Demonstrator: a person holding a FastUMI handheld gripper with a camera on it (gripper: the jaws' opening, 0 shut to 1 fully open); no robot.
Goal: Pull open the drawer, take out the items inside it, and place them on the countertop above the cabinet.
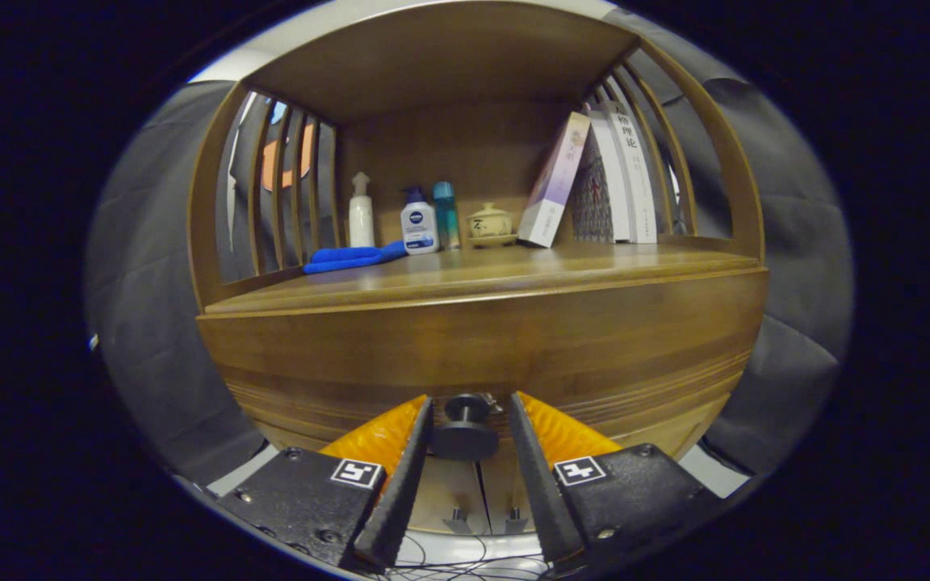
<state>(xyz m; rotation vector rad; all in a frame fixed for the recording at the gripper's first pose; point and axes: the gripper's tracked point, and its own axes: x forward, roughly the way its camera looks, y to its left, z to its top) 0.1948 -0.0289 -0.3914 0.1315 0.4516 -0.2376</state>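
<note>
Looking along the gripper [467,407], we see its two fingers spread apart with the drawer's round dark knob [465,430] sitting between them. Neither finger touches the knob; a small gap shows on each side, so the gripper is open around it.

The drawer [481,367] is a wide front of warm brown wood with a smooth sheen, and fine horizontal grooves run along its lower part. It sits flush in the cabinet, closed, directly under the worktop [481,274]. The knob is a short stem with a flat disc at its end, standing out from the lower middle of the drawer front. Below it we see two cabinet doors [477,492] meeting at a narrow seam, each with a small handle near that seam.

On the worktop, towards the back panel, stands a row of things: a white spray bottle [361,211], a white pump bottle with a blue top [418,222], a slim teal bottle [446,215] just beside it, and a small lidded ceramic cup on a saucer [490,223]. A blue cloth [352,257] lies in front of the white bottles. To the right a pale box [554,181] leans against several upright books [618,173]. Slatted wooden sides close both ends of the shelf space above.
</note>
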